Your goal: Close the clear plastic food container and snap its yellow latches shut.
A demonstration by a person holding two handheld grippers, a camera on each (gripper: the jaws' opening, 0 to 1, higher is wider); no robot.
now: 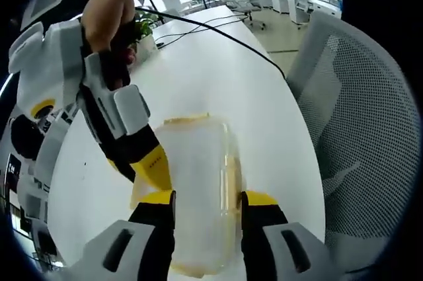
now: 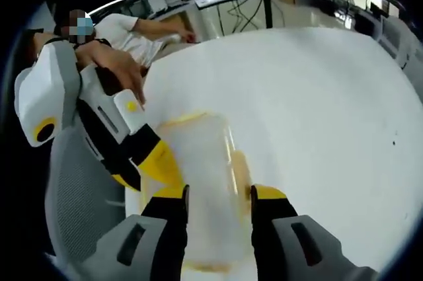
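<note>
In the left gripper view, the right gripper [image 1: 149,162] comes in from the left with its yellow-tipped jaws against the left side of the clear plastic food container [image 1: 198,188], a hand [image 1: 112,3] on its handle. The left gripper [image 1: 207,203] has its own jaws on either side of the container's near end, seemingly clamped on it. The container lies on the white table [image 1: 218,76], close to the edge that faces the mesh chair [image 1: 370,129]. A yellow latch [image 1: 187,119] shows along its far end — whether it is snapped down I cannot tell.

In the right gripper view the left gripper [image 2: 155,159] presses in from the left, and the right gripper [image 2: 218,195] straddles the container [image 2: 201,182] and appears to grasp it.

The risk, as I judge it: the container sits near the table edge, so uneven pressure on one latch could skid or tip it off — or the thin clear wall could buckle under the jaws, leaving the lid misaligned and a latch only half caught.
</note>
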